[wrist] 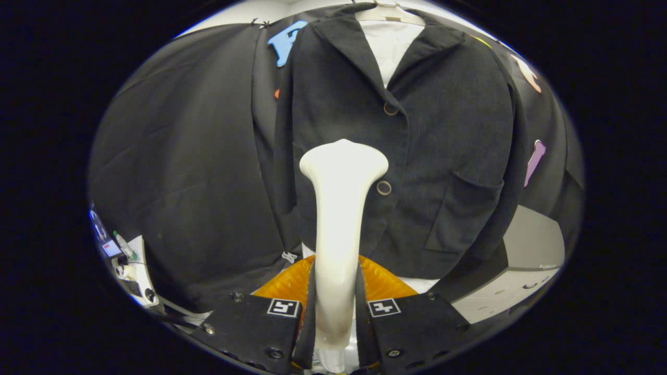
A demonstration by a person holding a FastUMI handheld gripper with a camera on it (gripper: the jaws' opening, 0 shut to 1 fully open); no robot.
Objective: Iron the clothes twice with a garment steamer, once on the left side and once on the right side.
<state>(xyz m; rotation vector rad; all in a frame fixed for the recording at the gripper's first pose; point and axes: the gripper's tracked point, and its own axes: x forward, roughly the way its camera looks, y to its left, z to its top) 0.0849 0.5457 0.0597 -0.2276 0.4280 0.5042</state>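
Steamer first: the cream-white plastic garment steamer stands upright between the fingers of my gripper, its slim handle clamped on both sides and its flared head rising beyond the fingertips. That head sits in front of the dark charcoal ribbed jacket, just beside the lower of two round brown buttons on the jacket's front; whether the head touches the cloth I cannot tell. The jacket hangs on a pale hanger over a white lining or shirt, with a patch pocket near its hem. Behind the steamer's handle, just ahead of my fingers, lies an orange ridged piece. Each finger mount carries a small square black-and-white marker tag, a pattern rather than readable writing. No brand name can be read on the steamer or the jacket.
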